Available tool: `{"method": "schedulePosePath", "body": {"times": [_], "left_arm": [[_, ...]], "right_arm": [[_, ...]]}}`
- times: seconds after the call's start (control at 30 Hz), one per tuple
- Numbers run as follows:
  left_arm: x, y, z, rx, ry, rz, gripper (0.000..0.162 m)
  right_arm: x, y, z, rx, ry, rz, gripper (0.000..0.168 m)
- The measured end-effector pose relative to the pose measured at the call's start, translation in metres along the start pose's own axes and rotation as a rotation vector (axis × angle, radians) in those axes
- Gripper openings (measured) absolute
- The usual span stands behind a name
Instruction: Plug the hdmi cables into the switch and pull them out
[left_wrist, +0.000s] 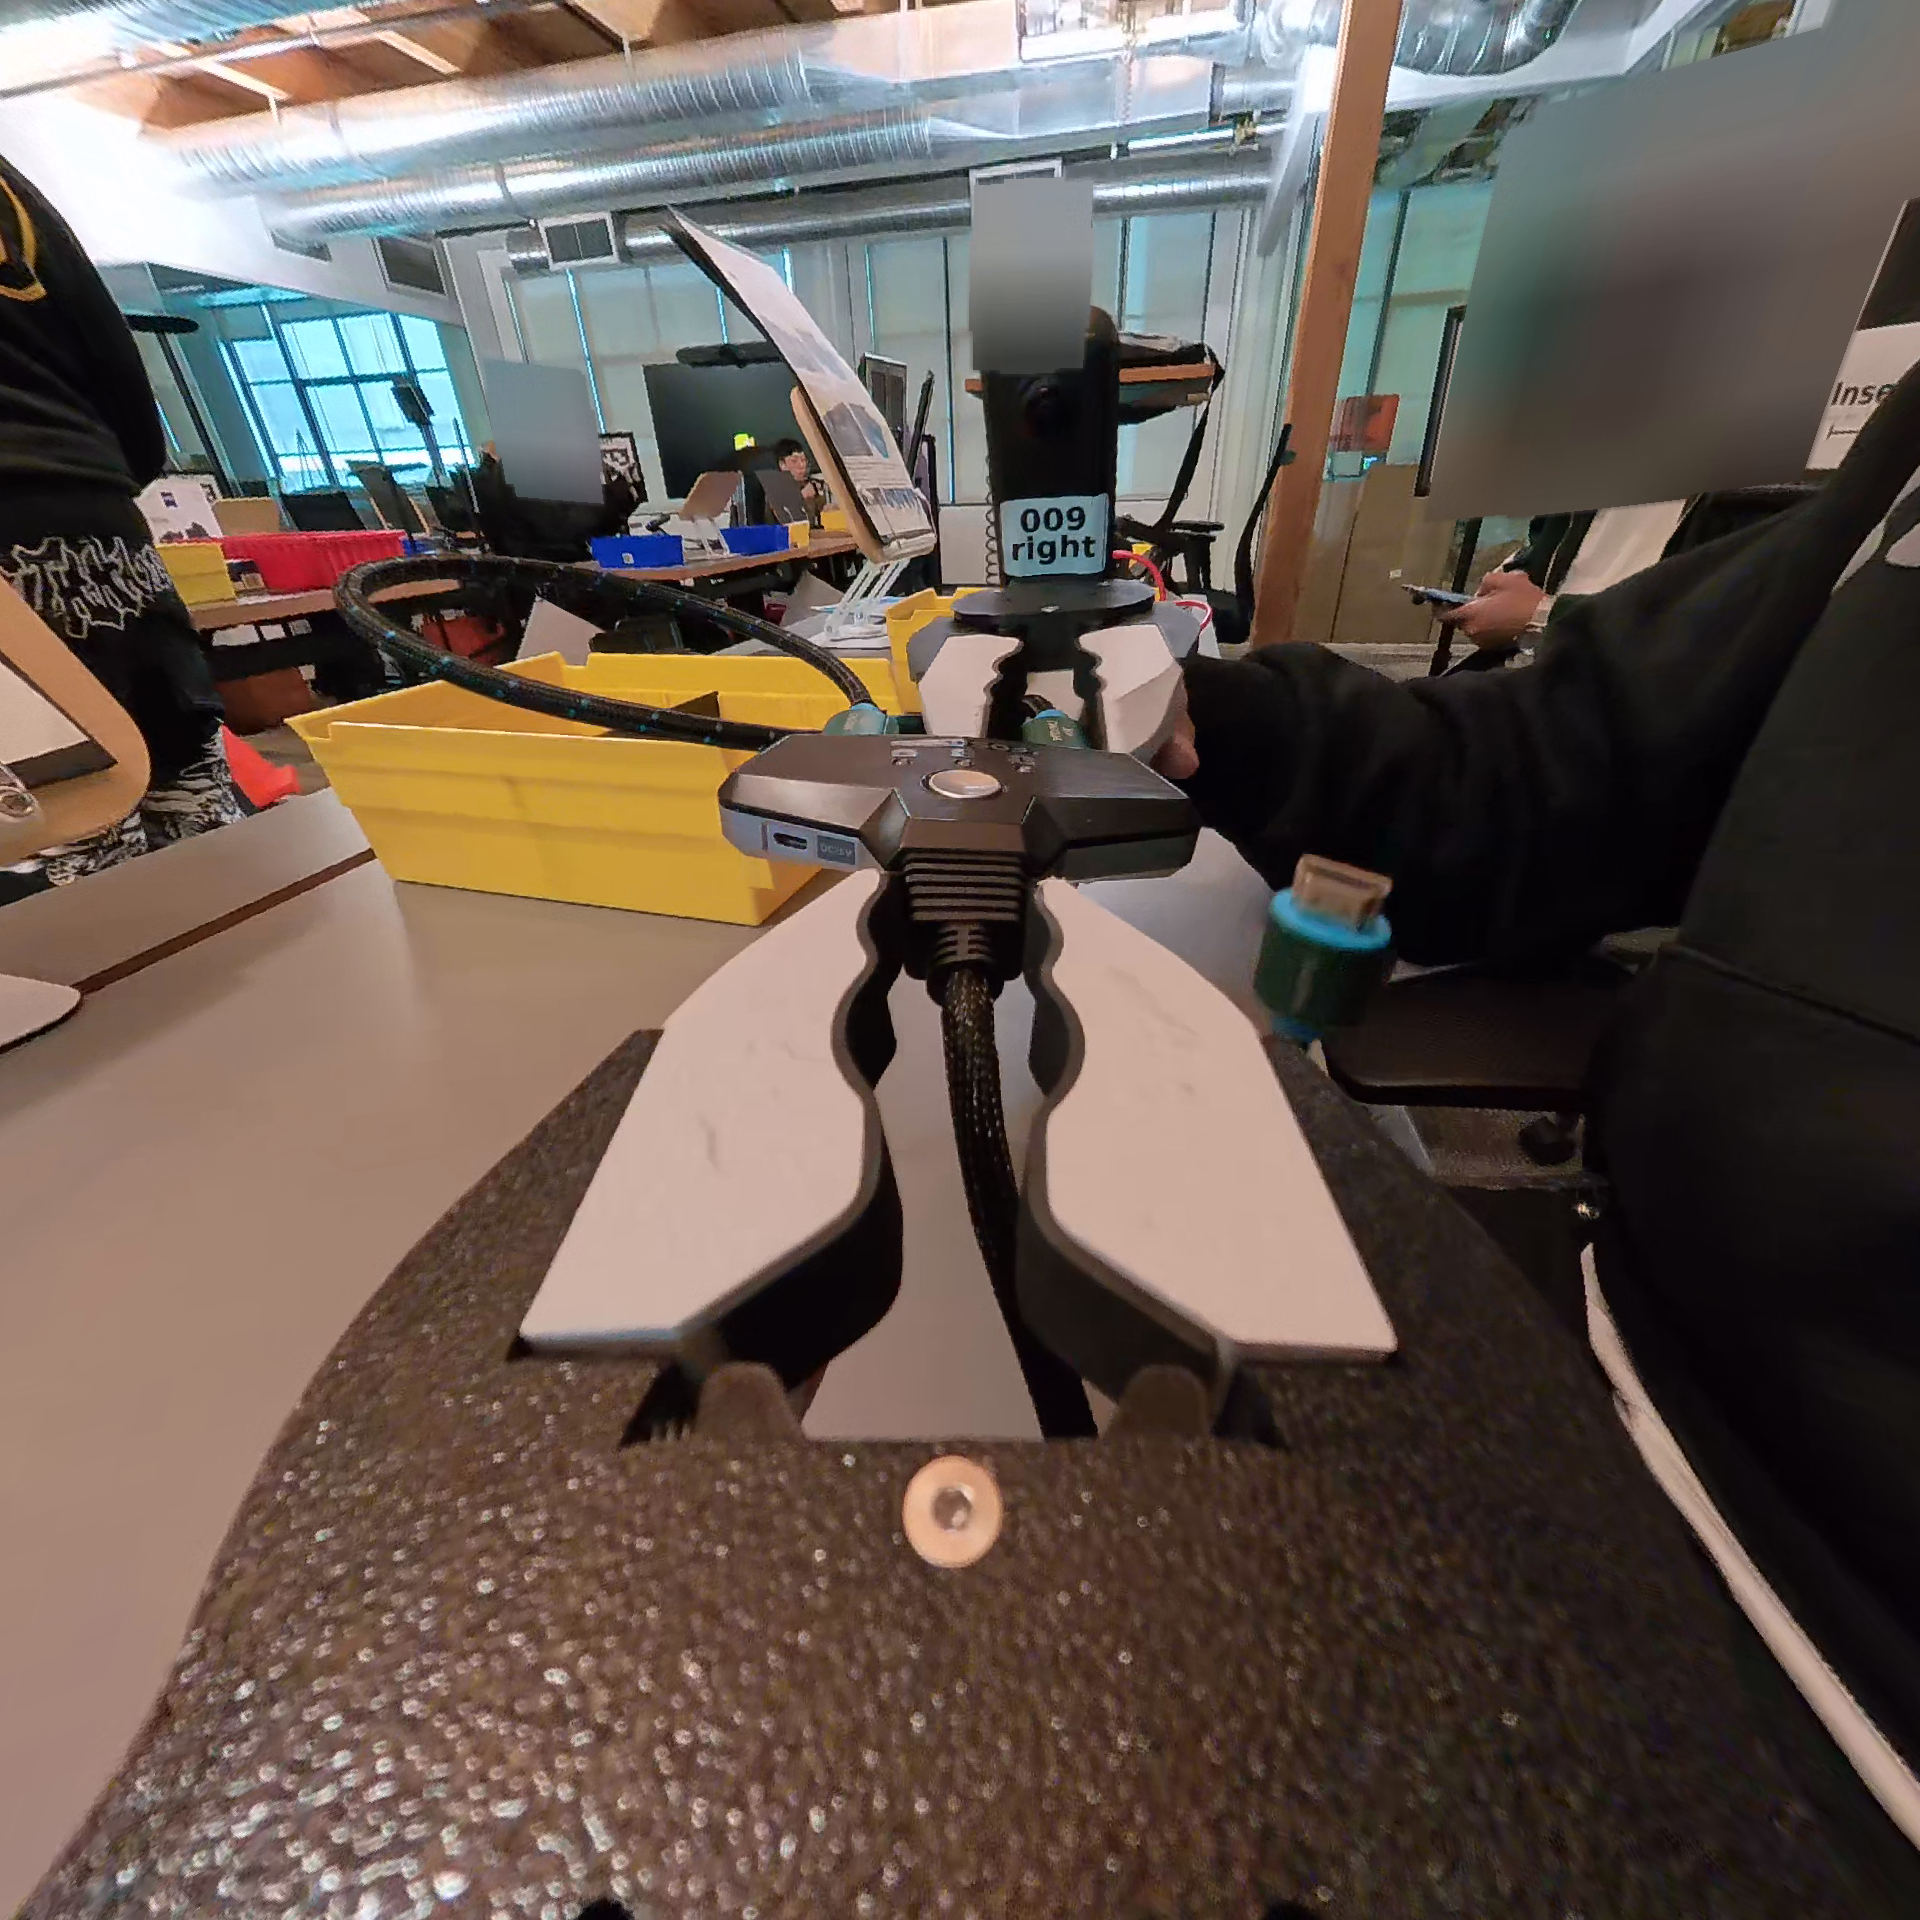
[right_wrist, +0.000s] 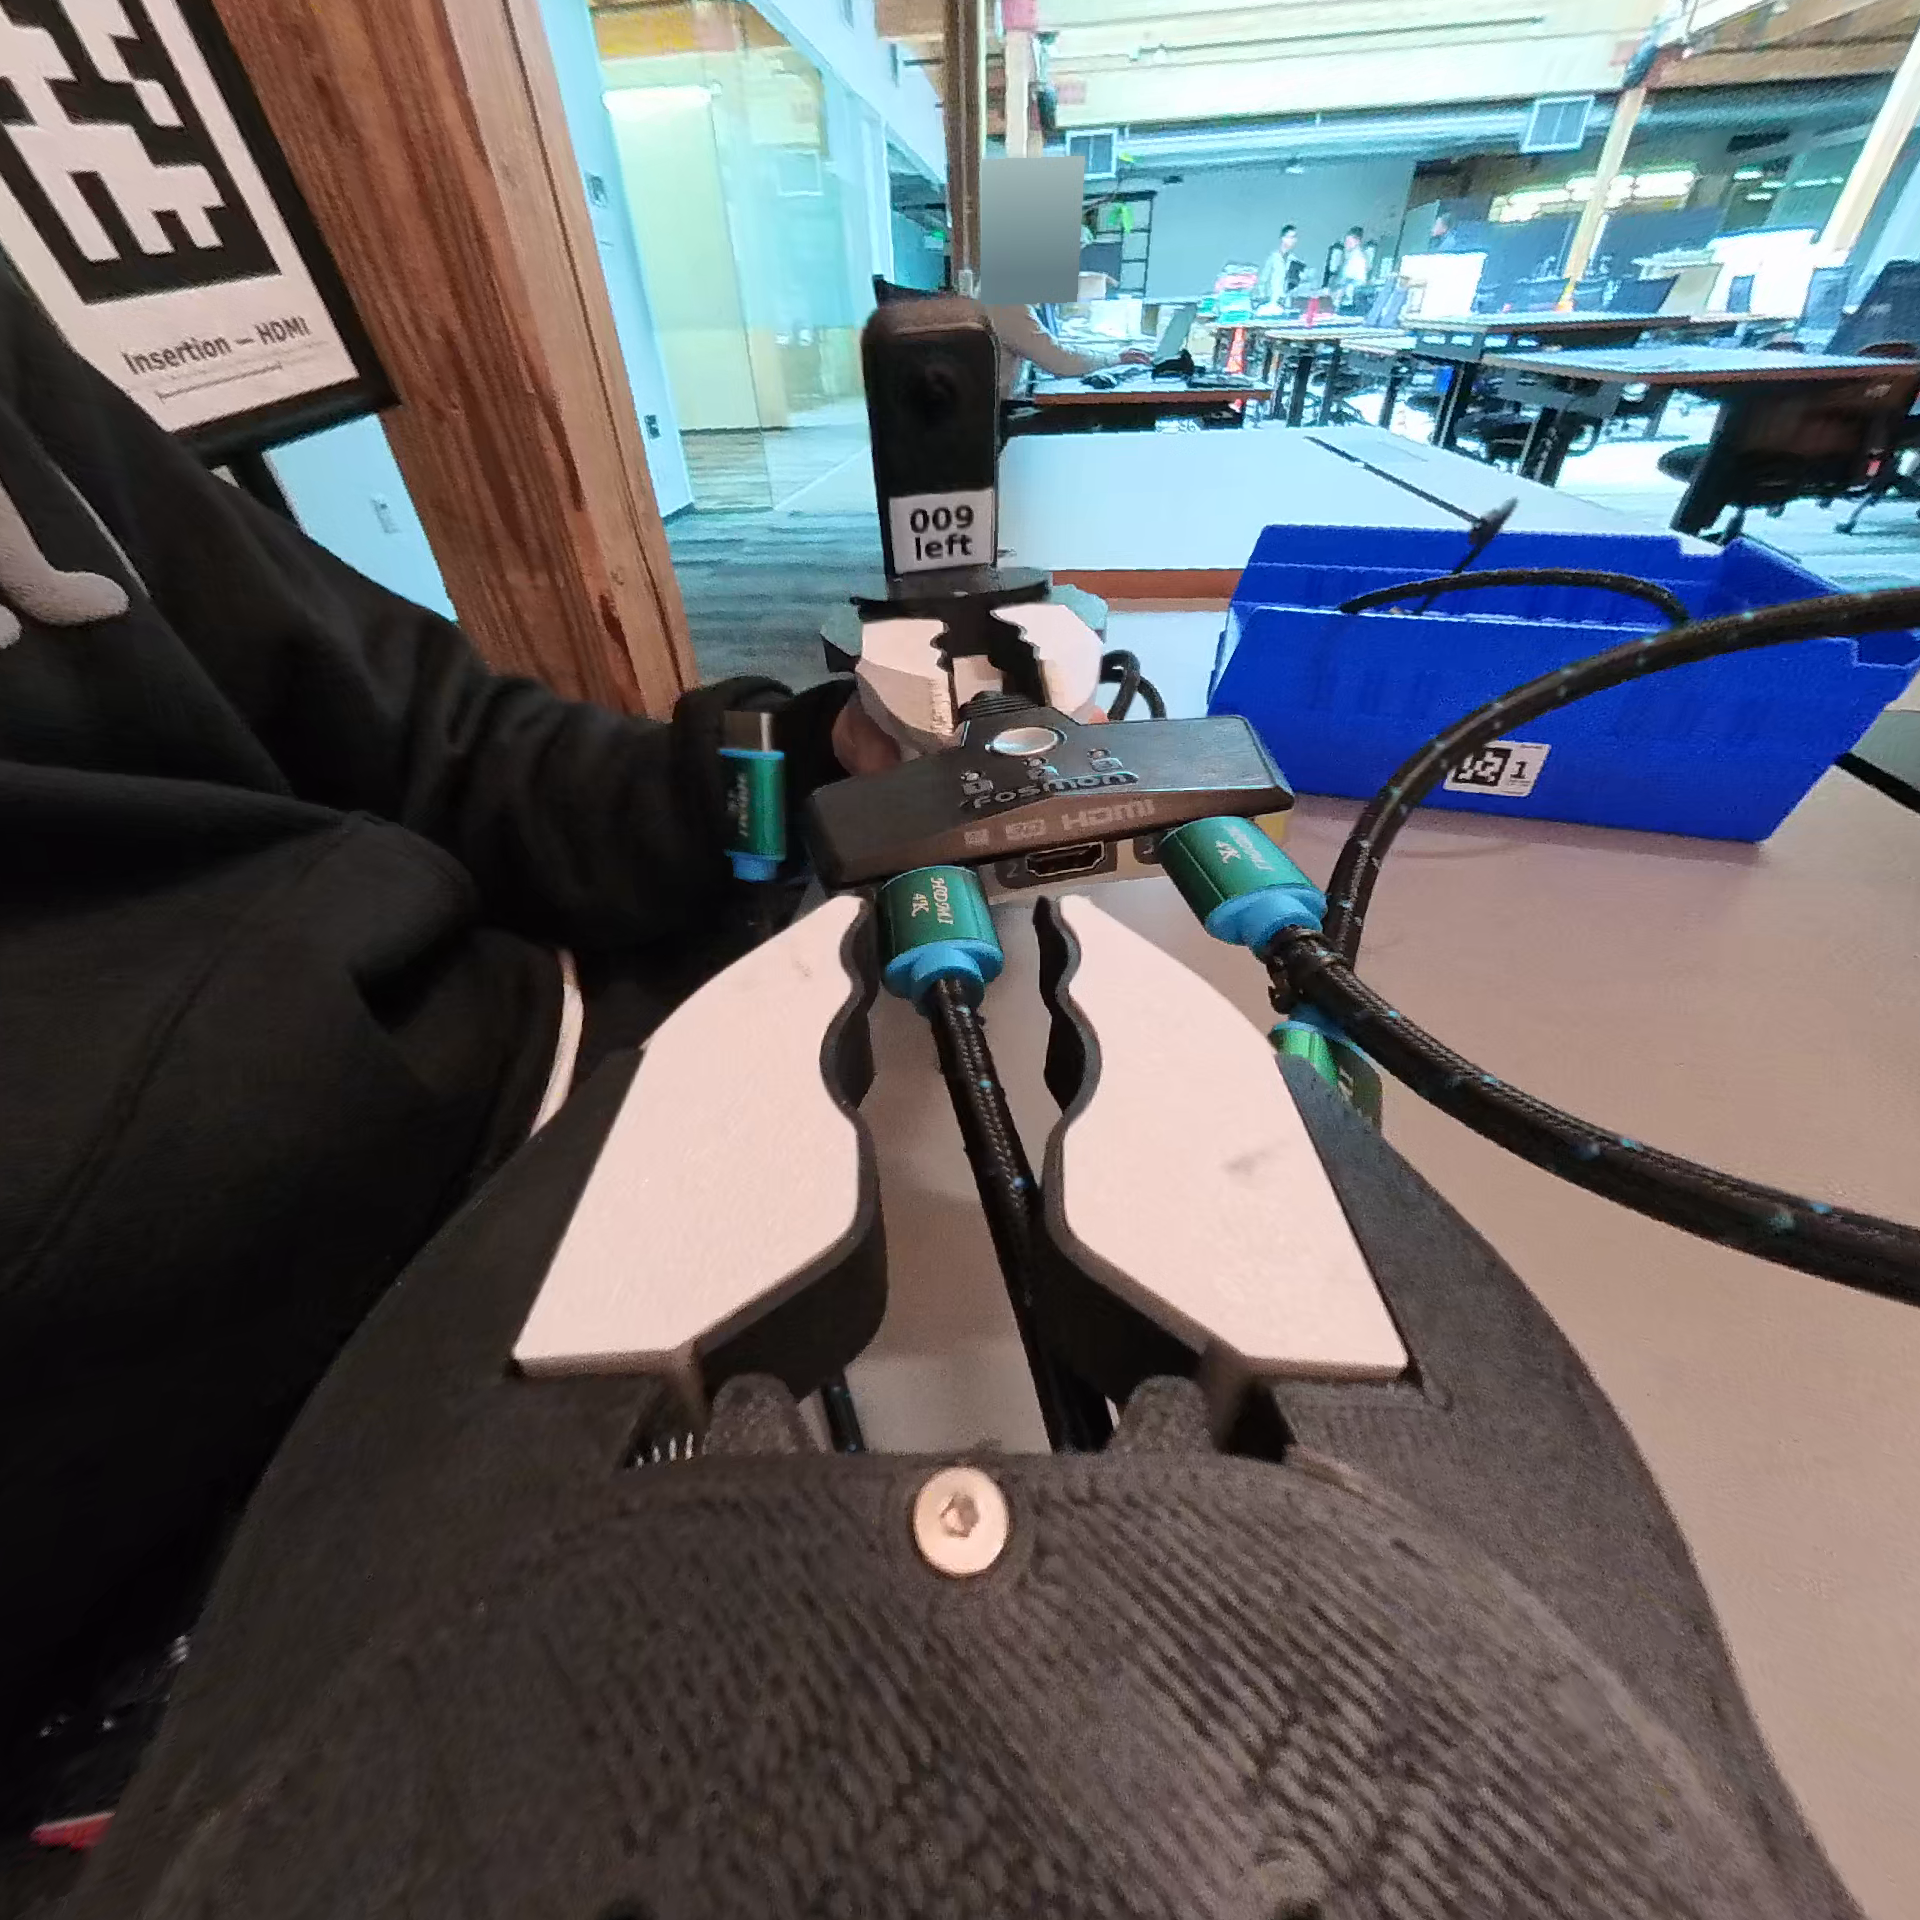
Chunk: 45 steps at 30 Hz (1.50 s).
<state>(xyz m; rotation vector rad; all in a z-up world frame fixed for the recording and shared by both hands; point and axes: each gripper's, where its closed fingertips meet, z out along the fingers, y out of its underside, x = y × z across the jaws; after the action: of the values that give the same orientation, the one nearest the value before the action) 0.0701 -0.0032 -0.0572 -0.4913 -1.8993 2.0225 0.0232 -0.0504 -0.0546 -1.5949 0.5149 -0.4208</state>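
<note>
The black HDMI switch (left_wrist: 961, 800) is held off the grey table by my left gripper (left_wrist: 961, 925), which is shut on the ribbed collar of its braided tail cable. In the right wrist view the switch (right_wrist: 1049, 790) has green plugs in two ports. The left plug (right_wrist: 935, 925) lies between the tips of my right gripper (right_wrist: 956, 914), with a slim gap on its right side. The right plug (right_wrist: 1236, 873) is also seated. The middle port (right_wrist: 1065, 860) is empty. A loose green plug (left_wrist: 1325, 966) hangs by the sleeve.
A yellow bin (left_wrist: 540, 790) stands behind the switch and a blue bin (right_wrist: 1558, 707) on the table (right_wrist: 1558, 1039) to the right. A braided cable (right_wrist: 1558, 1143) loops across the right. Another green plug (right_wrist: 1325, 1060) lies under it. A wooden post (right_wrist: 499, 364) and the person's black sleeve (right_wrist: 364, 779) are at left.
</note>
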Motion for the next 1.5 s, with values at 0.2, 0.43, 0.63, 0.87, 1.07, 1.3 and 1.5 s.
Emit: {"method": "schedulePosePath", "body": {"times": [0.2,0.43,0.63,0.87,1.07,1.3,1.5], "left_arm": [[0.000,0.000,-0.003,0.017,0.000,-0.002,0.022],[0.003,0.001,-0.006,0.047,0.015,-0.018,0.022],[0.004,0.001,-0.010,0.062,0.020,-0.024,0.022],[0.005,-0.002,-0.010,0.089,0.029,-0.039,0.022],[0.005,0.000,-0.003,0.065,0.021,-0.016,0.022],[0.014,-0.006,0.008,-0.008,0.008,0.061,0.022],[0.018,-0.006,0.008,-0.019,0.014,0.074,0.022]], "right_arm": [[-0.005,0.002,0.006,-0.008,-0.026,0.026,0.024],[-0.011,0.000,0.010,-0.027,-0.033,0.025,0.022],[-0.014,0.002,0.015,-0.014,-0.029,0.019,0.022],[-0.016,0.000,0.014,0.004,-0.006,-0.003,0.023],[-0.013,0.005,0.004,-0.039,0.005,-0.049,0.023],[-0.016,0.000,-0.011,-0.116,-0.026,-0.047,0.023],[-0.019,-0.002,-0.013,-0.151,-0.041,-0.047,0.023]]}}
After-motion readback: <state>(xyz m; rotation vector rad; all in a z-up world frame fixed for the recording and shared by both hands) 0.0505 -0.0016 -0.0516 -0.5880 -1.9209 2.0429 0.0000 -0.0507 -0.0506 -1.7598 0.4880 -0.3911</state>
